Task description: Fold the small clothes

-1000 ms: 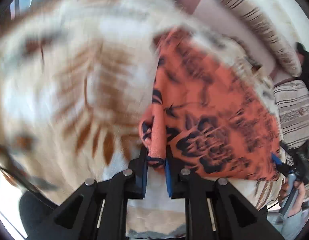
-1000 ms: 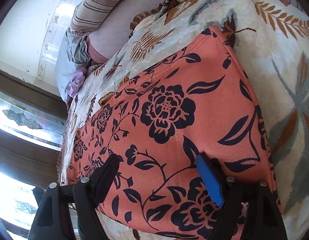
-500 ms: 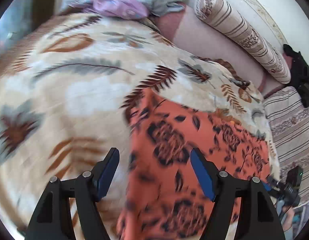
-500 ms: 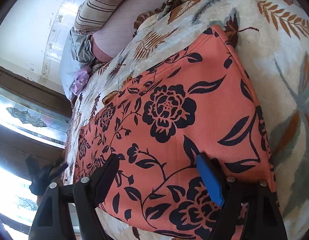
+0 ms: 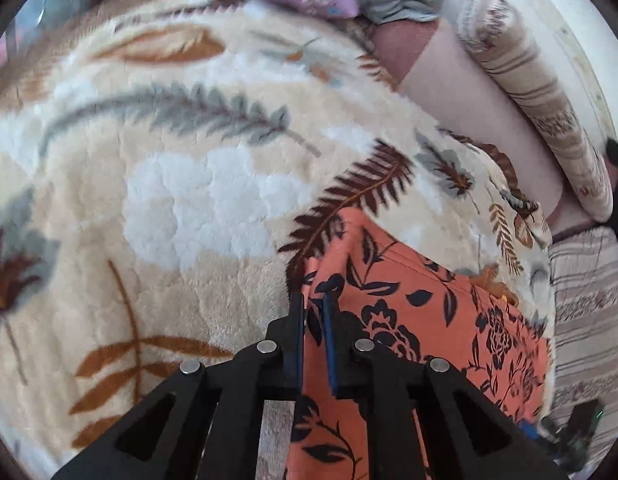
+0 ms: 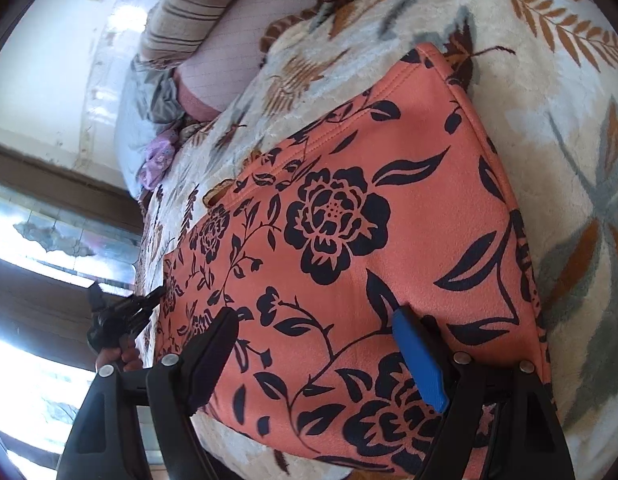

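While the left gripper [image 5: 313, 304] sat at six o'clock in its own view, its jaws were pinched together on the near corner edge of the orange floral garment [image 5: 421, 320] — fabric clearly caught between the blue pads. That garment lay flat on the leaf-patterned blanket [image 5: 181, 208], spreading away toward four o'clock. Over in the right wrist view, the right gripper [image 6: 313, 344] held its jaws wide apart above the same garment [image 6: 349, 220], nothing between them. At nine o'clock there, a hand [image 6: 117, 356] gripped the other tool at the cloth's far edge. Further out — toward eleven o'clock — a striped bolster [image 6: 189, 12] lay by the wall, with a bundle of grey and lilac clothes [image 6: 157, 128] just below it.
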Tool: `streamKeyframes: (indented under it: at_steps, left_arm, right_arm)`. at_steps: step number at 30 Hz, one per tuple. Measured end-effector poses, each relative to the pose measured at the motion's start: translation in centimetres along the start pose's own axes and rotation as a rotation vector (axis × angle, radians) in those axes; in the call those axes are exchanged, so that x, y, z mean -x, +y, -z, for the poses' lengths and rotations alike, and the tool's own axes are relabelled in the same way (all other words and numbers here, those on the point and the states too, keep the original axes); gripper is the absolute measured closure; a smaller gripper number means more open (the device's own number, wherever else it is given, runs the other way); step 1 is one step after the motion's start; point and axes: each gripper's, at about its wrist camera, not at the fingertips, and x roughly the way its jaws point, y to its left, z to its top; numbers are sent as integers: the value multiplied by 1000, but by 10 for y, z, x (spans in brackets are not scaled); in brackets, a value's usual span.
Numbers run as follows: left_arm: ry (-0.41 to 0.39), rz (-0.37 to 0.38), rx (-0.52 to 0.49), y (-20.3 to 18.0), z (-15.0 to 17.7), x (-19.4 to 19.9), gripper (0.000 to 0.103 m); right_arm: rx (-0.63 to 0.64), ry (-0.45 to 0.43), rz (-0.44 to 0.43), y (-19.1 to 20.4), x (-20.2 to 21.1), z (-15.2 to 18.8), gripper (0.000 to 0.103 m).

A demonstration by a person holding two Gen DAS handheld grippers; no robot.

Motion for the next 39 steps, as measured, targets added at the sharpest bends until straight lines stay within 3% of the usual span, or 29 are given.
streamKeyframes:
  at_steps: [4,7,10,12,13,14,16,18,19,20,22,25,29,31,35,39]
  left_arm:
    - [74,-73,-73,2,9,-27,80]
    - [43,-82,-70,4,11,-19,79]
    - [9,-164,-132,-9,19,3,73]
    - [-24,-182,-162,-20,25,18,54]
    - [-43,-188,-178,-24,30,29,37]
    - [-78,-205,-199,-28,37,38,28]
    - [-108,-237,-221,-37,45,45,28]
    - [-87,-225,-240,-42,57,49,28]
    - [-75,-229,-247,-45,61,50,28]
    - [-72,-231,-253,-49,65,51,28]
    - [-96,-230,-256,-53,74,65,28]
    - [-120,-237,-263,-60,83,82,28]
    - [-146,-220,-280,-76,94,105,28]
    - [-169,-188,-298,-91,102,123,28]
    - [-277,-73,-418,-145,134,180,28]
    - [-351,60,-413,-170,161,220,19]
  right_arm:
    - [15,-83,-86,25,15,-24,20]
    - [-8,-140,-132,26,11,-58,18]
    - [-180,-96,-9,-23,-19,-89,21]
    - [-261,-156,-32,-35,-8,-96,24]
    - [-232,-188,-16,-24,4,-96,23]
    - [-179,-223,-17,-13,16,-92,23]
    - [-102,-234,-49,-2,26,-83,18]
    - [-62,-182,45,-10,16,-79,15]
    - [-106,-128,107,-26,7,-79,16]
    - [-181,-131,82,-39,8,-77,24]
    - [-215,-196,40,-34,30,-69,24]
    - [-113,-219,14,-6,52,-48,24]
    - [-6,-172,-74,23,60,0,23]
    - [12,-137,-106,28,54,24,23]
    - [51,-130,-64,30,49,57,23]
    - [143,-249,-97,53,89,71,23]
